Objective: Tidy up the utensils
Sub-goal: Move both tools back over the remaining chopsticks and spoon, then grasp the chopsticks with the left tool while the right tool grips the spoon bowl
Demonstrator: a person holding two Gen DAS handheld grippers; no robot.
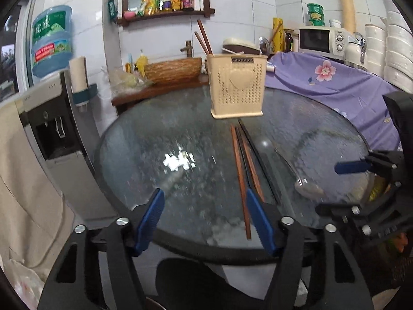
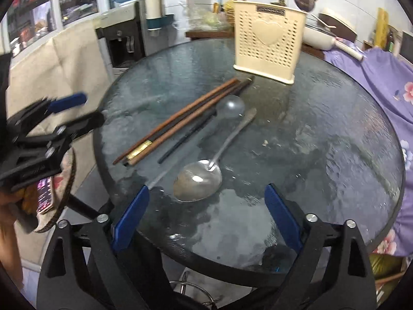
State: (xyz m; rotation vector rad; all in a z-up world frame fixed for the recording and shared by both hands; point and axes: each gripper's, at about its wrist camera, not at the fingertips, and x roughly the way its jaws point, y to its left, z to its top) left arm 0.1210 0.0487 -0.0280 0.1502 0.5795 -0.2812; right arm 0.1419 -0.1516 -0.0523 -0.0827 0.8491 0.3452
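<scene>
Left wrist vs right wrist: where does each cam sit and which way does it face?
Left wrist: on the left hand-held gripper, open, over the table's near edge, facing the holder; the right one shows at right.
Right wrist: on the right hand-held gripper, open, facing the spoon; the left one shows at left.
Shared: chopsticks, holder, table.

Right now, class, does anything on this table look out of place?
Yes. The chopsticks and a metal spoon lie loose on the glass table, while the cream holder already has a few utensils standing in it. Nothing looks spilled or broken.
</scene>
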